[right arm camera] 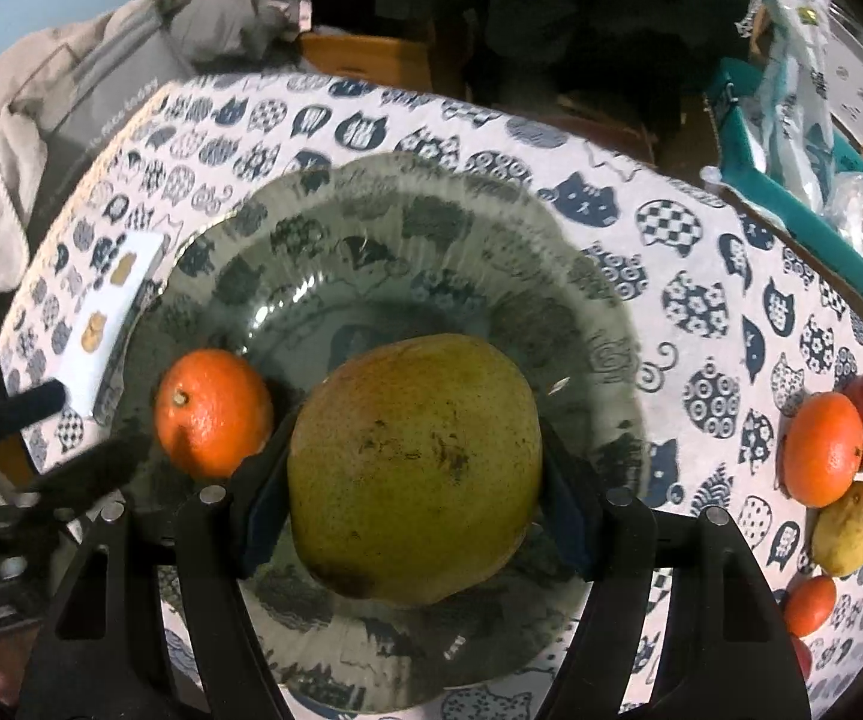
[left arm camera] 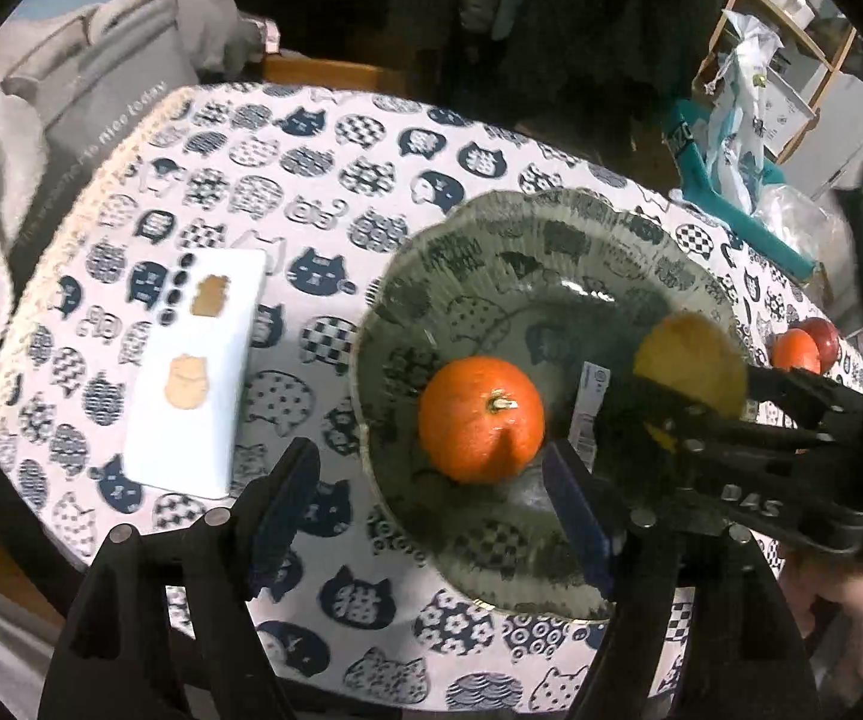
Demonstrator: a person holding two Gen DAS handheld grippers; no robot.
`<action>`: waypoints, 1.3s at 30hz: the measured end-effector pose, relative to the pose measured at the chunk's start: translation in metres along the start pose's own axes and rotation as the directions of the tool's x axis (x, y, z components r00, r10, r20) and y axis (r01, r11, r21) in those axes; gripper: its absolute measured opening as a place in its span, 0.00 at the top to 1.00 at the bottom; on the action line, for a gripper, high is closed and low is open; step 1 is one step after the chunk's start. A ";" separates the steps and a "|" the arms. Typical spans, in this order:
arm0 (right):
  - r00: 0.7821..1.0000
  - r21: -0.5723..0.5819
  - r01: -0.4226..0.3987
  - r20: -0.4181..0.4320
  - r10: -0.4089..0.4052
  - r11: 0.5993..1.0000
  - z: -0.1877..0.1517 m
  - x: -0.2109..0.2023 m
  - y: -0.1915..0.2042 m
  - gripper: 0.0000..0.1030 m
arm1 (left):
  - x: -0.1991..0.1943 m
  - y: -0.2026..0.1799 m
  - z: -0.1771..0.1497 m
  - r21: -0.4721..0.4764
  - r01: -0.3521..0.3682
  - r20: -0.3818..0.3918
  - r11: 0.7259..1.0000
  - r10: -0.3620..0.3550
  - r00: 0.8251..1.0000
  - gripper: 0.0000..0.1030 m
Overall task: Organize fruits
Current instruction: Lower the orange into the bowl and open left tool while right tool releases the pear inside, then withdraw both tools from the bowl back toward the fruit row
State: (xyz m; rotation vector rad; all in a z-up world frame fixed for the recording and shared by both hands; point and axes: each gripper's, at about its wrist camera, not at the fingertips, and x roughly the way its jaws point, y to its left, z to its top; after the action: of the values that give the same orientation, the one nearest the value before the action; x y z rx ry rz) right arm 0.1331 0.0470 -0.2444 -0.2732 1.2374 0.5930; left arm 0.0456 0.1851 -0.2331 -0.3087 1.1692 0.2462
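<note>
My right gripper [right arm camera: 413, 516] grips a pear [right arm camera: 416, 468] over the bowl [right arm camera: 431, 222] centre; my left gripper [left arm camera: 431, 498], spread and empty, hangs near the orange [left arm camera: 482, 420] inside.

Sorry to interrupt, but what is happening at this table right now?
Fruit is being sorted into a glass bowl. The right gripper is shut on a green pear above the bowl, which already holds one orange. The left gripper is open and empty near the bowl's edge. More fruit waits on the cat-print tablecloth.
</note>
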 end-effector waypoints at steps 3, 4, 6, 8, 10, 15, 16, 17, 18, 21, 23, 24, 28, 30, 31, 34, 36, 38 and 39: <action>0.999 -0.013 0.006 -0.033 -0.006 1.000 -0.001 0.008 0.006 0.30 | -0.003 0.004 -0.001 -0.008 -0.020 -0.001 1.000 0.020 1.000 0.24; 0.999 -0.015 0.007 -0.043 -0.007 1.000 -0.002 0.010 0.008 0.30 | -0.003 0.006 -0.001 -0.014 -0.022 -0.003 1.000 0.022 1.000 0.24; 0.998 -0.026 0.012 -0.057 -0.013 1.000 -0.004 0.015 0.013 0.30 | -0.004 0.010 -0.002 -0.028 -0.027 -0.006 0.999 0.027 1.000 0.24; 0.997 -0.044 0.015 -0.069 -0.018 0.999 -0.005 0.018 0.020 0.30 | -0.006 0.012 -0.003 -0.034 -0.031 -0.002 0.999 0.031 1.000 0.24; 0.997 -0.055 0.018 -0.079 -0.022 0.998 -0.006 0.022 0.025 0.29 | -0.006 0.013 -0.003 -0.033 -0.037 0.001 0.999 0.037 0.999 0.24; 0.995 -0.082 0.024 -0.098 -0.032 0.996 -0.008 0.027 0.034 0.29 | -0.007 0.018 -0.004 -0.043 -0.042 -0.002 0.998 0.042 0.999 0.24; 0.994 -0.088 0.028 -0.102 -0.037 0.996 -0.008 0.028 0.036 0.29 | -0.007 0.020 -0.004 -0.051 -0.040 -0.002 0.998 0.040 0.999 0.24; 0.994 -0.095 0.028 -0.100 -0.037 0.995 -0.009 0.028 0.037 0.28 | -0.008 0.021 -0.004 -0.056 -0.038 -0.001 0.998 0.038 0.999 0.24; 0.996 -0.101 0.021 -0.085 -0.030 0.995 -0.009 0.026 0.038 0.26 | -0.009 0.022 -0.004 -0.063 -0.038 0.001 0.997 0.038 0.999 0.24; 0.999 -0.107 0.001 -0.052 -0.006 0.994 -0.006 0.015 0.041 0.20 | -0.012 0.025 -0.002 -0.077 -0.032 0.005 0.997 0.033 0.999 0.24; 0.999 -0.098 0.000 -0.036 -0.003 0.995 -0.004 0.008 0.040 0.20 | -0.015 0.024 -0.002 -0.079 -0.030 0.012 0.996 0.031 0.999 0.24; 1.000 -0.091 -0.003 -0.029 0.000 0.996 -0.003 0.005 0.039 0.20 | -0.017 0.024 -0.002 -0.078 -0.029 0.018 0.997 0.031 0.999 0.24; 1.000 -0.045 -0.007 0.011 0.007 0.999 -0.001 -0.014 0.028 0.20 | -0.023 0.023 -0.001 -0.077 -0.021 0.034 0.997 0.024 0.999 0.24; 0.999 -0.019 -0.008 0.036 0.009 1.000 -0.001 -0.026 0.021 0.20 | -0.028 0.022 -0.001 -0.078 -0.014 0.043 0.997 0.018 0.999 0.24; 0.999 -0.007 -0.002 0.053 0.002 1.000 -0.001 -0.032 0.017 0.20 | -0.029 0.021 -0.001 -0.079 -0.011 0.047 0.997 0.014 0.999 0.24; 0.994 0.013 0.031 0.103 -0.032 0.999 -0.002 -0.054 0.007 0.20 | -0.036 0.015 0.001 -0.072 -0.001 0.065 0.997 0.006 0.998 0.24; 0.990 0.027 0.046 0.135 -0.050 0.999 -0.003 -0.071 0.000 0.20 | -0.042 0.010 0.002 -0.058 0.000 0.078 0.998 0.005 0.997 0.24; 0.985 0.038 0.062 0.161 -0.068 0.997 -0.005 -0.083 -0.005 0.20 | -0.047 0.004 0.003 -0.045 0.002 0.090 0.999 0.003 0.996 0.24; 0.982 0.042 0.071 0.175 -0.077 0.997 -0.005 -0.091 -0.009 0.20 | -0.049 0.001 0.003 -0.041 0.006 0.094 0.999 -0.002 0.996 0.24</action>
State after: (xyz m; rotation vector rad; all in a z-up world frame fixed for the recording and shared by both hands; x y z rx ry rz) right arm 0.1152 0.0124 -0.1621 -0.2304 1.0615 0.5189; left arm 0.0297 0.1858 -0.1864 -0.3319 1.0712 0.2791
